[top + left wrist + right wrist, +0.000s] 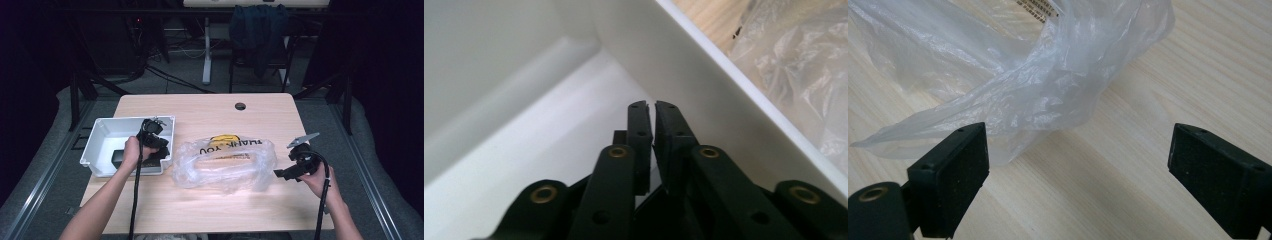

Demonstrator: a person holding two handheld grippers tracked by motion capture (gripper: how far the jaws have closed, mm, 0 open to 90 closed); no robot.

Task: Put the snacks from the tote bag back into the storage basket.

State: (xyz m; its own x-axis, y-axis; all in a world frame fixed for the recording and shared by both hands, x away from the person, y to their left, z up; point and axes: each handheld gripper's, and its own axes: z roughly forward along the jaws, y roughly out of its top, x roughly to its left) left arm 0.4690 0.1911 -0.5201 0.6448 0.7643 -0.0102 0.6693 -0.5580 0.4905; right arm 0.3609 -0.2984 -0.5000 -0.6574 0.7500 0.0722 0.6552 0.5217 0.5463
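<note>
A white plastic bin (102,131) stands on the left of the wooden table (210,205). My left gripper (159,151) reaches down into its near right corner. In the left gripper view my left gripper (653,107) has its jaws together with only a thin slit, close to the bin wall (684,65). A small black block (118,157) lies on the bin floor. A crumpled clear plastic bag (225,161) with yellow print lies mid-table. My right gripper (281,173) hovers just right of it. In its own view my right gripper (1078,150) is wide open, with the bag's edge (1048,85) just ahead.
A chair draped with a dark jacket (257,30) stands beyond the table's far edge. A round cable hole (240,106) sits near that edge. Bare wood (1158,90) lies under the right gripper. Black cables trail from both grippers toward the near edge.
</note>
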